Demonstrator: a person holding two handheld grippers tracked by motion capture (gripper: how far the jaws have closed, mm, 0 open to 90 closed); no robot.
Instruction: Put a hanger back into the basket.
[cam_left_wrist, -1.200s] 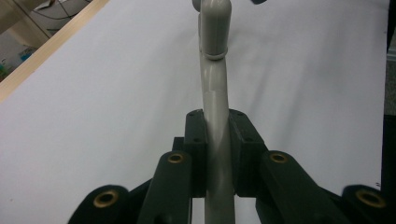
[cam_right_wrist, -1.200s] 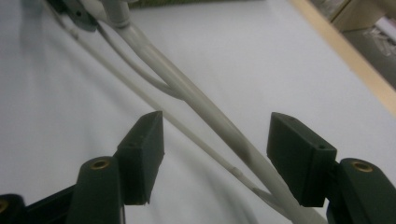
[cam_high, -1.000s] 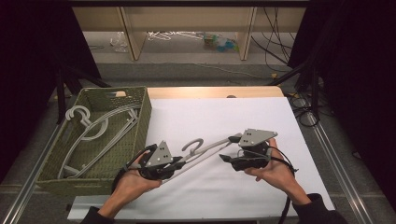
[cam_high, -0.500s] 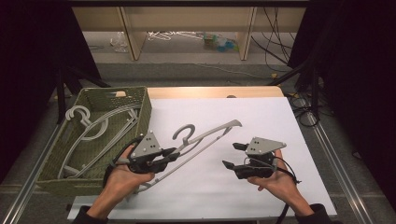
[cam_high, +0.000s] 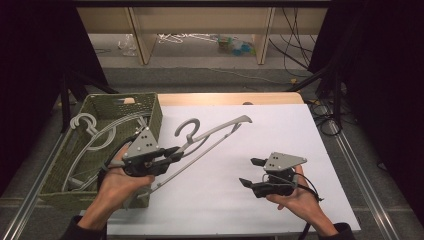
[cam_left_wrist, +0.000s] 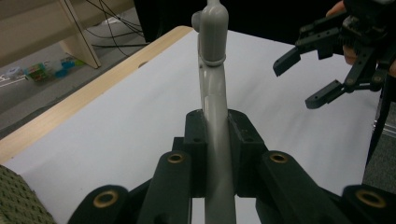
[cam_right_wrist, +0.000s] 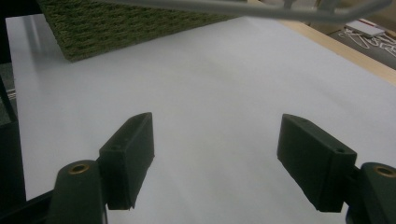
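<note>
Now the left tongs (cam_high: 172, 152) are clamped on one arm of a grey plastic clothes hanger (cam_high: 215, 131), which is held clear of the white worktop (cam_high: 280, 135), its hook (cam_high: 187, 127) pointing up and its far end slanting toward the middle of the sheet. The right tongs (cam_high: 248, 172) have just been opening and stand wide with nothing between them, well apart from the hanger.

To my eye this is the carry: the hanger is in one hand alone and headed for the green woven basket (cam_high: 155, 107) just to the left. The next move calls for swinging the long end round over the rim and lowering it flat.

The basket already holds other grey hangers (cam_high: 92, 132), whose hooks and arms could snag the newcomer. The basket's near wall sits right beside the left hand (cam_high: 117, 182), so the hanger needs lifting over it. Farther back, a wooden shelf (cam_high: 200, 20) stands with clutter on the floor under it.
</note>
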